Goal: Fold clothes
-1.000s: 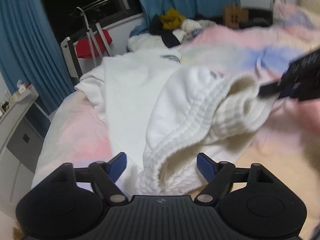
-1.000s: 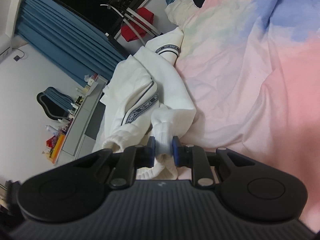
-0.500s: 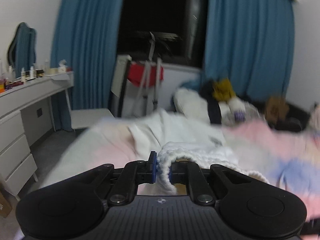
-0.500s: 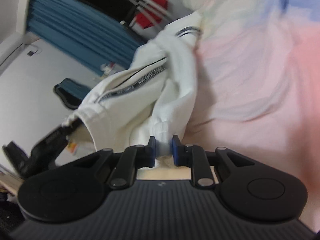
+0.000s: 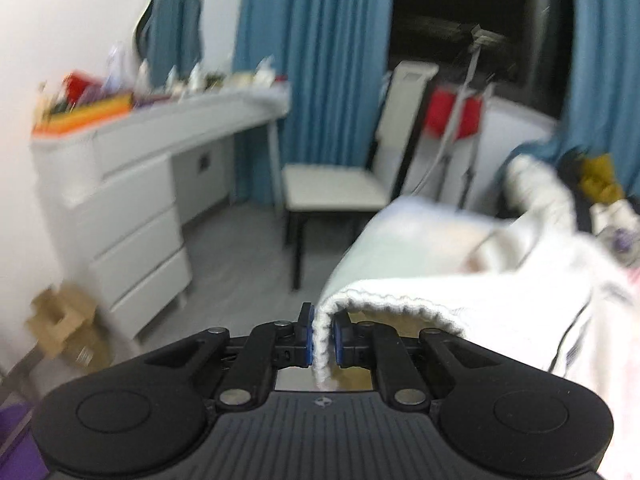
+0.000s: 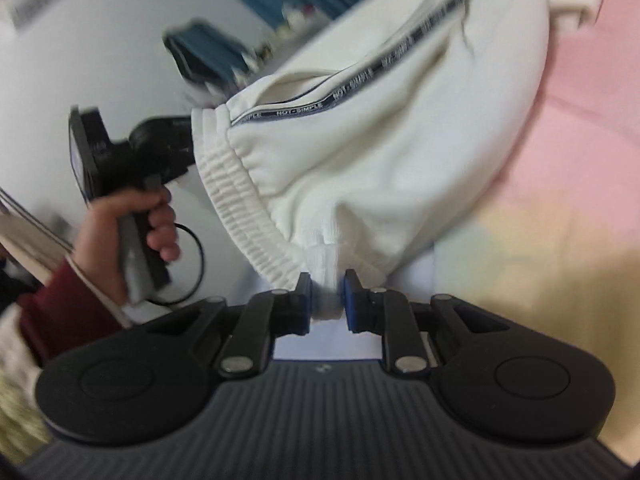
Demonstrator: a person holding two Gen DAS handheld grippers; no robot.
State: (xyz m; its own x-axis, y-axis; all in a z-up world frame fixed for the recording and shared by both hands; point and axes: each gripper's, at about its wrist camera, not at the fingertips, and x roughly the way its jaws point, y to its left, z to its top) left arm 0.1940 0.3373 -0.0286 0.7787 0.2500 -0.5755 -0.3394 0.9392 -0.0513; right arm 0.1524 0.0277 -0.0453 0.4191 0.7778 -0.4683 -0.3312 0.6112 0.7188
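Note:
White track pants (image 6: 392,136) with a dark lettered side stripe hang between my two grippers above the bed. My right gripper (image 6: 325,305) is shut on one end of the ribbed waistband. My left gripper (image 5: 322,338) is shut on the other end of the waistband (image 5: 400,306). In the right wrist view the left gripper (image 6: 120,160) shows at the left, held in a hand, with the waistband stretched from it. The pants' legs trail away toward the bed.
The bed has a pink, cream and blue sheet (image 6: 580,140). A white desk with drawers (image 5: 132,208) stands at the left, a white chair (image 5: 336,192) by blue curtains, a cardboard box (image 5: 64,320) on the floor, and a clothes pile (image 5: 600,184) at the far right.
My left gripper closed on the waistband and lifted, swinging left toward the desk. My right gripper kept its hold and rose; the pants came up off the bed and the waistband spread.

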